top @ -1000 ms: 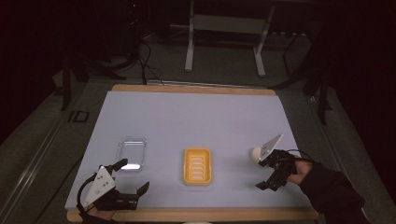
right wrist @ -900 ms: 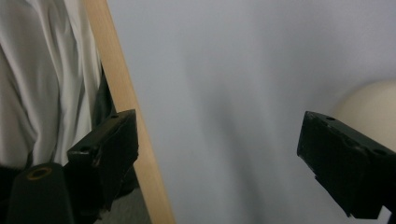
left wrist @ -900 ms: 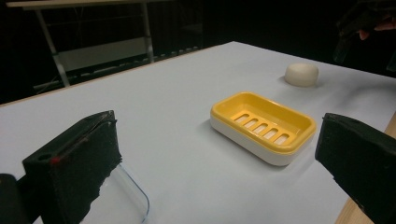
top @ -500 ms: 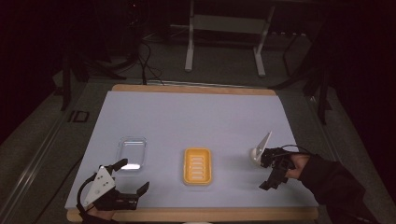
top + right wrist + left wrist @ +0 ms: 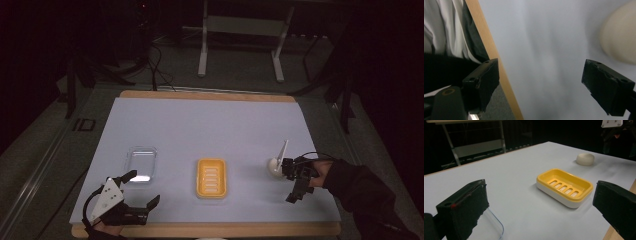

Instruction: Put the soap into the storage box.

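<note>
No brand, label or writing can be read on anything here. The cream soap bar [image 5: 274, 166] lies on the worktop [image 5: 210, 125] near its right edge, toward the near side, and it shows as a pale blur at the upper right of the right gripper view [image 5: 620, 41]. The right tongs [image 5: 292, 181] sit just beside the bar on its right-hand side; their jaws have just been closing a little yet stand spread, with bare worktop between them. The yellow soap dish [image 5: 211, 177] rests near the middle of the near edge, well apart from the bar, with clear surface between the two. A clear plastic lid [image 5: 141, 163] lies to the dish's left. The left tongs [image 5: 142, 195] rest at the near-left corner, jaws spread around nothing, pointing toward the dish [image 5: 564, 187].
</note>
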`<state>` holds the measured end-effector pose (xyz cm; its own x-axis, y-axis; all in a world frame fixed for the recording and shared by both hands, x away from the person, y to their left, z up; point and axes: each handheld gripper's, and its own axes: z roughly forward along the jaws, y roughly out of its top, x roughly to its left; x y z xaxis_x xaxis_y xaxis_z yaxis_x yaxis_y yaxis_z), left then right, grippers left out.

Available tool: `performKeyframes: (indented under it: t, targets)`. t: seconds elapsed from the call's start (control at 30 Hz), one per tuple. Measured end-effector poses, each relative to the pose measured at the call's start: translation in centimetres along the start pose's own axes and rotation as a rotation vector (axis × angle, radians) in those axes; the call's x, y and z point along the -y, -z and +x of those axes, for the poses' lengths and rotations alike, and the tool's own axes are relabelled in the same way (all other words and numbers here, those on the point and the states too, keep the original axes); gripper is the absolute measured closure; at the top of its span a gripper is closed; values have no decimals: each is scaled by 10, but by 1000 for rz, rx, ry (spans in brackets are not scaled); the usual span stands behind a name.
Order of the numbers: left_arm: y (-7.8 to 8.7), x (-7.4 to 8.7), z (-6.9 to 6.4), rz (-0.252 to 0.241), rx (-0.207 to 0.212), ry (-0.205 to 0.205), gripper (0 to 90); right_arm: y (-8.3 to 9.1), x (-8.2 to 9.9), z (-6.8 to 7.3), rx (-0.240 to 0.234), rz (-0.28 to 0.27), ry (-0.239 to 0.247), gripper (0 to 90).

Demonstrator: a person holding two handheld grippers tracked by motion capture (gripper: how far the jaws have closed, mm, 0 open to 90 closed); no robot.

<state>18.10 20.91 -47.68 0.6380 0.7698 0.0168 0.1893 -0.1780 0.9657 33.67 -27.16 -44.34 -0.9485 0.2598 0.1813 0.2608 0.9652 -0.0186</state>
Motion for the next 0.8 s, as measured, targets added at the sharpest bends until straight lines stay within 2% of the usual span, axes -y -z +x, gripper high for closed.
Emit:
performKeyframes:
  t: [0.03,0.13,0.2,0.23,0.3,0.47,0.67,0.8]
  targets:
    - [0,0,0,0,0,0,1,-1,3,-2,9,20,3,143]
    - [0,0,0,-1,1,1,1,-2,7,-7,18,22,14,144]
    - [0,0,0,-1,2,1,1,0,10,-10,36,-8,17,157]
    - [0,0,0,-1,3,1,1,1,11,-12,20,-26,13,160]
    - [0,0,0,-2,3,1,1,3,15,-16,28,-59,24,160]
    - [0,0,0,-1,4,1,1,1,23,-28,64,-99,29,172]
    - [-1,0,0,-1,7,2,1,-5,31,-39,99,-123,26,172]
    - [-1,0,0,-2,8,2,1,-5,34,-46,124,-167,46,172]
